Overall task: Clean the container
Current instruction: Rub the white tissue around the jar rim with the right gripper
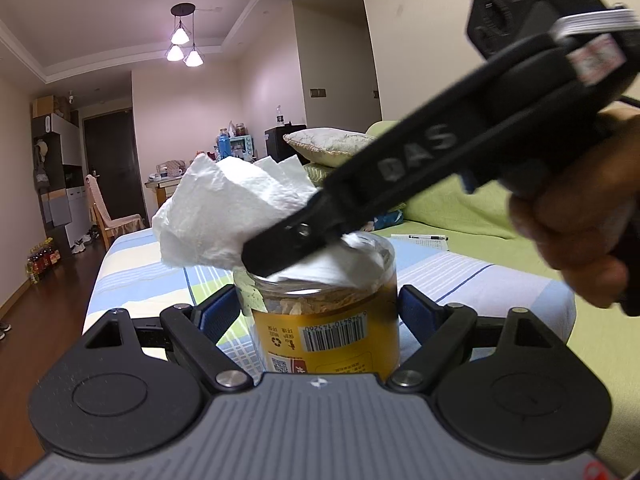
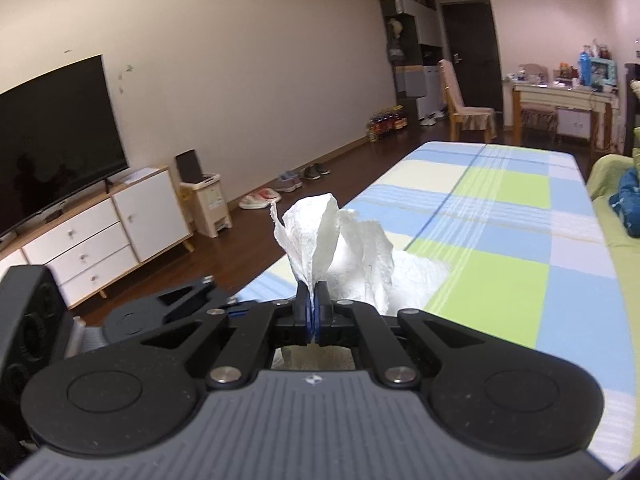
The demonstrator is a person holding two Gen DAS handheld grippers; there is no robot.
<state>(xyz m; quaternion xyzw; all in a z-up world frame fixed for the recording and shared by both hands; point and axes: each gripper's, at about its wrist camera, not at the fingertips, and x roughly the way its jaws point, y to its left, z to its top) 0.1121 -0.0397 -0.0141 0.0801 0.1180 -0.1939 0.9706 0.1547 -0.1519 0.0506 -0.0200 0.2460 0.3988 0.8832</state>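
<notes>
I'm seeing the jar (image 1: pixel 326 320) sitting upright btwn the left gripper (image 1: pixel 320 312) pads, over the checked table (image 1: pixel 480 280). Paper towel (image 1: pixel 224 216) is bunching on the jar's mouth, w/ the right gripper (image 1: pixel 280 252) lying across the rim. Pillow (image 1: pixel 324 142) is sitting behind the jar.

white paper towel (image 1: pixel 216 216), jar (image 1: pixel 326 320) with a yellow label, blue-green-cream checked cloth (image 2: pixel 500 216) underneath, black grippers.

- 1 glass jar (image 1: pixel 324 320), yellow label, on the checked tablecloth (image 2: pixel 500 216)
- 1 paper towel (image 1: pixel 224 216) at jar mouth
- 2 grippers: left (image 1: pixel 316 312), right (image 2: pixel 314 312)
- 3 lit lamps (image 1: pixel 183 46) above jar
</notes>
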